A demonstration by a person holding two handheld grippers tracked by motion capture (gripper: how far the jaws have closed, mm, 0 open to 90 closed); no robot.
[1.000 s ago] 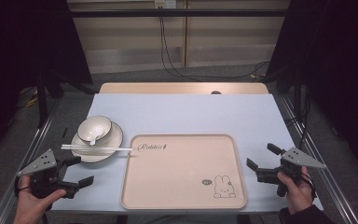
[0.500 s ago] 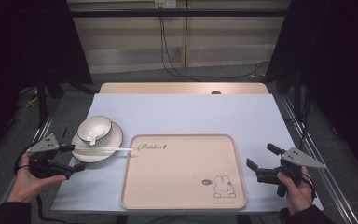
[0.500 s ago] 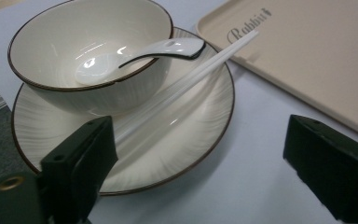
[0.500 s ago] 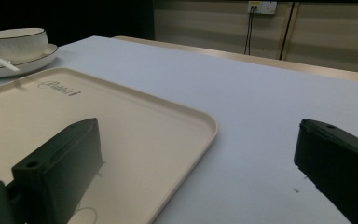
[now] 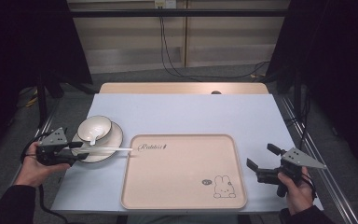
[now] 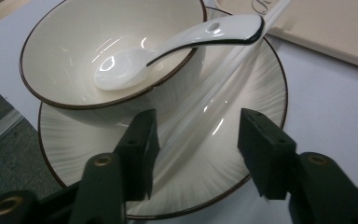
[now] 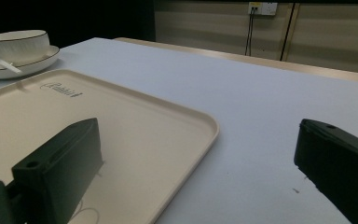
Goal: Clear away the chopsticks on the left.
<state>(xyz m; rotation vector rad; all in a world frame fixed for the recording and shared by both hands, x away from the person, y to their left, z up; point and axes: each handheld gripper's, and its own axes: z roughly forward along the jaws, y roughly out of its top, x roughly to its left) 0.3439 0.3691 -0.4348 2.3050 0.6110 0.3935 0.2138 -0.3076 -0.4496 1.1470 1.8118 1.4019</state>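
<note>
Now the white chopsticks [image 6: 214,105] are lying across the plate [image 6: 261,93] at the lower left of the high view, their far tips reaching the tray's [image 5: 182,186] upper left corner. Compared with a second ago, the left gripper [image 5: 77,151] is sitting further in over the plate's near rim, and its jaws have just been closing; they are straddling the chopsticks, with gaps on both sides, not yet pinching. Behind them the bowl [image 6: 74,51] is resting on the plate with the spoon [image 6: 168,46] inside. At the lower right, the right gripper [image 5: 261,161] is staying put beside the tray, jaws spread wide on nothing.
</note>
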